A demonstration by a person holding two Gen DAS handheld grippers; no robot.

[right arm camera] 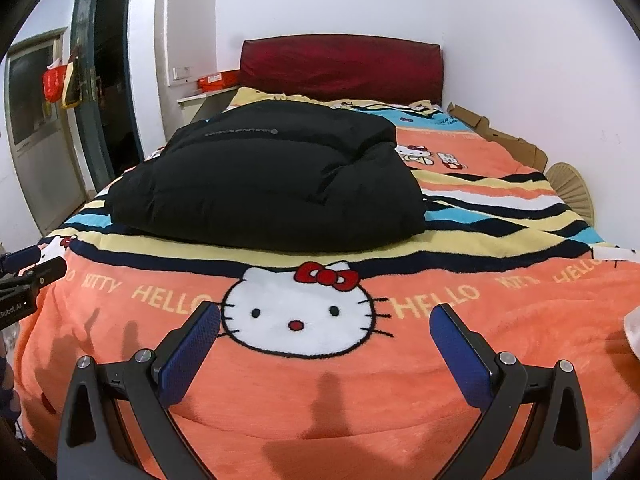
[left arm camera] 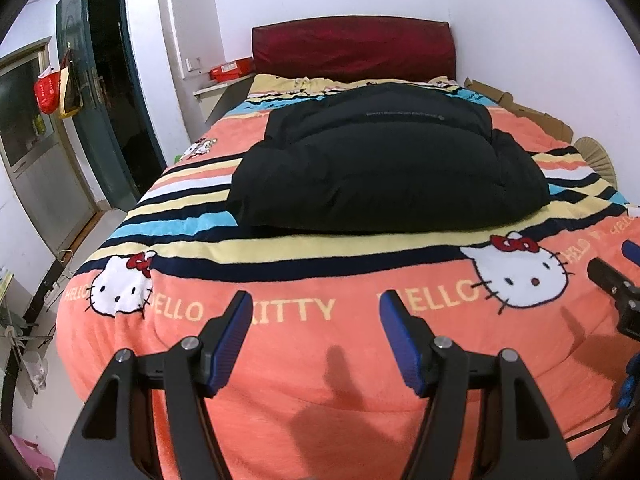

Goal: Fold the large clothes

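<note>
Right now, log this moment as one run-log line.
stage: approach | left gripper: open, empty | right gripper: open, empty | black jacket: bundled on blanket, untouched

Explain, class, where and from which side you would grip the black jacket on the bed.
Grip the jacket at its near hem corners, coming from the foot of the bed. That edge faces both open tools and lies low on the blanket, while the middle is puffy and too thick to pinch.
</note>
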